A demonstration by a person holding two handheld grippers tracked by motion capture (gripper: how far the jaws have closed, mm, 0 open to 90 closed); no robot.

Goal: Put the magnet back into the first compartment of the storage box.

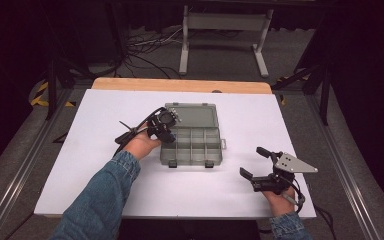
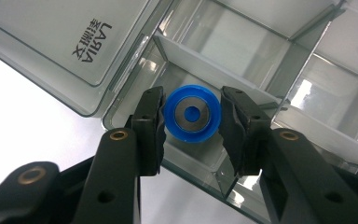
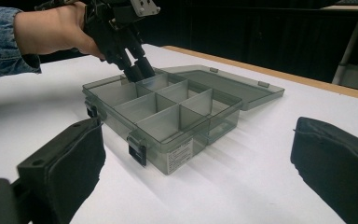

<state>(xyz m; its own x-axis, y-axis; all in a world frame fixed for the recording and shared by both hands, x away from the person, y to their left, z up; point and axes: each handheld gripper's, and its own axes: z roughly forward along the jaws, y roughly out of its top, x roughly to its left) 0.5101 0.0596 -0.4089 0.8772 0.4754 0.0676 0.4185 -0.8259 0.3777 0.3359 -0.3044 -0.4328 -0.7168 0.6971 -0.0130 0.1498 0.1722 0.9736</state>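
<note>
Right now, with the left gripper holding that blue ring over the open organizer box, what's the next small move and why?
Probably lower a little and open the jaws. The left gripper pinches the blue ring over a corner compartment beside the lid hinge of the organizer box, and that compartment looks empty. The right gripper rests open on the table, well apart from the box.

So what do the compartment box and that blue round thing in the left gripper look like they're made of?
The compartment box looks like smoky translucent hard plastic: the white table shows through its glossy walls, dividers and open lid. The blue disc between the left hand-held gripper pads looks like smooth moulded plastic, with a dull grey ring on its face that may be metal; I cannot tell for sure.
</note>
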